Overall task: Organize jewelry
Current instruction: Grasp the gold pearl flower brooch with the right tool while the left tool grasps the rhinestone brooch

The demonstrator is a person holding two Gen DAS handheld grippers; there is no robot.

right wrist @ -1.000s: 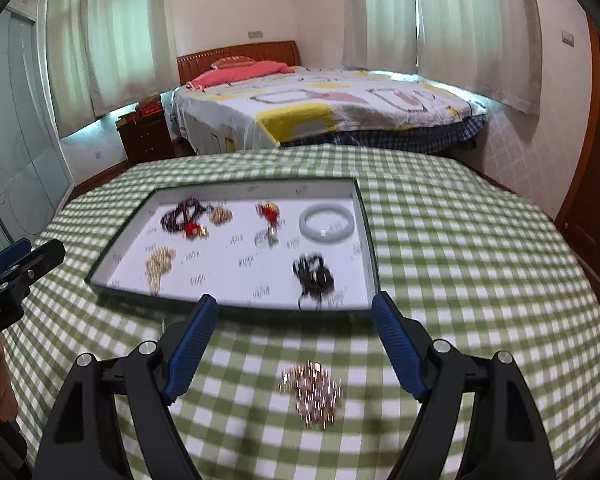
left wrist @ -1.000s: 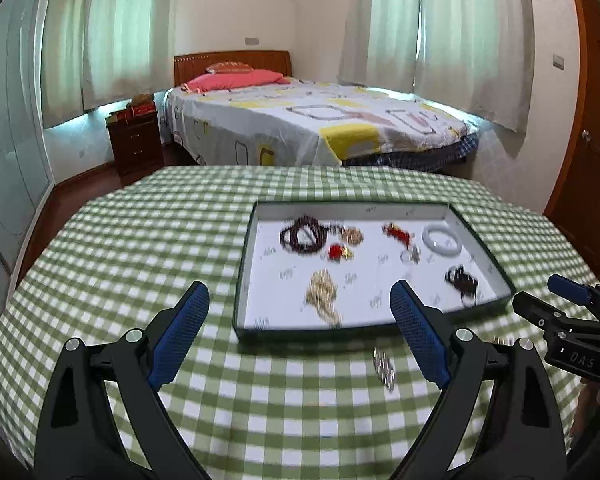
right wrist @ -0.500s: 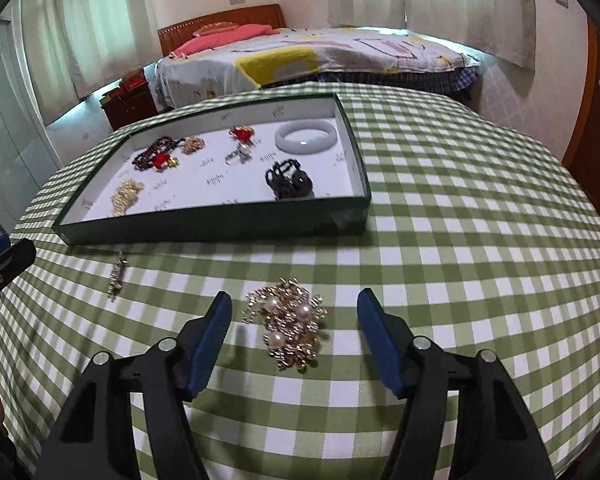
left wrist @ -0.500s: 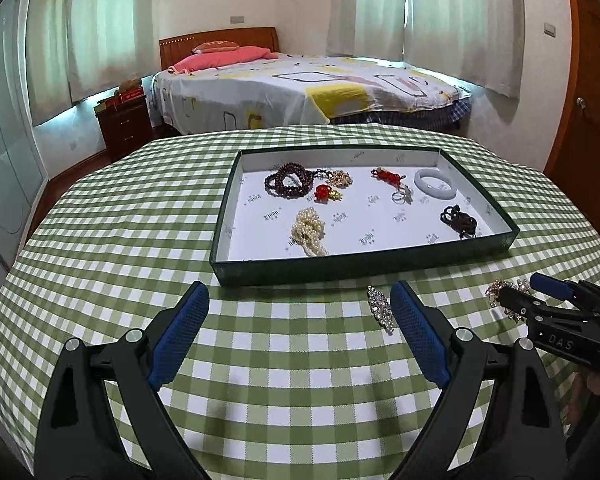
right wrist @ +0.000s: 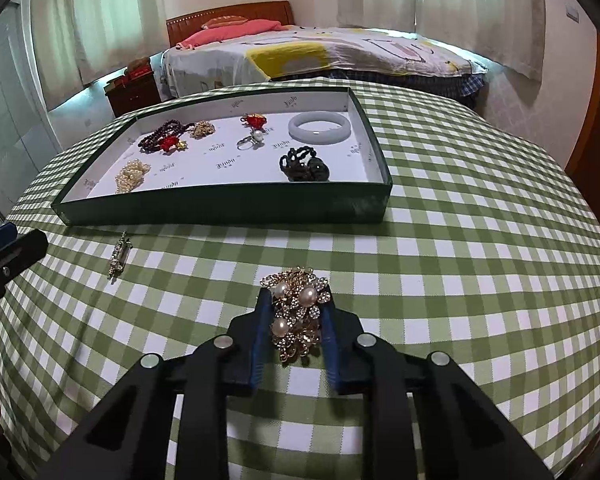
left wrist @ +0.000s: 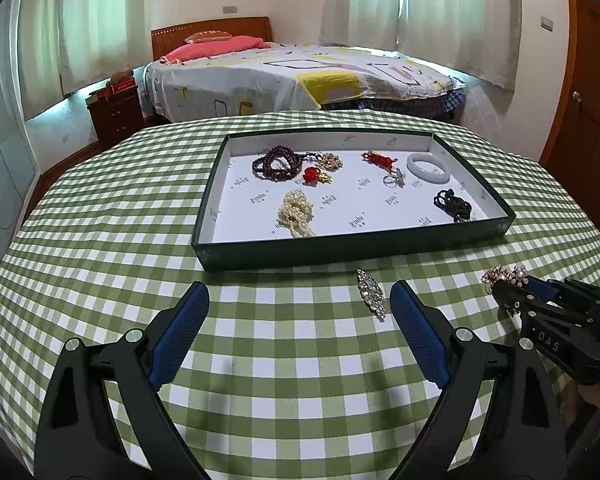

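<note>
1. Right wrist view takes in a table (right wrist: 460,208) covered in green-and-white check cloth, with a bed (right wrist: 340,52) far behind it.
2. On the far half of the table sits a shallow green tray (right wrist: 228,208) with a white floor; in the left wrist view the tray (left wrist: 356,250) lies far and slightly right of centre.
3. Inside the tray rest a white bangle (right wrist: 319,127) at the far right, a dark red bead string (right wrist: 160,136) at the far left, a cream pearl strand (right wrist: 132,174) at the near left, and a black bead cluster (right wrist: 305,166) at the near right.
4. The left gripper (left wrist: 298,332) hovers low over the cloth near the tray's front wall, its blue pads spread wide apart with nothing between them.
5. The right gripper (right wrist: 294,320) is pressed together on a gold brooch with pearls (right wrist: 296,312), pinched between its blue pads just above the cloth, near the tray's right front corner; the left wrist view shows that brooch (left wrist: 504,275) at the gripper tip.
6. A slim rhinestone pin (left wrist: 371,298) lies on the cloth between the tray and the left gripper's right finger.
</note>
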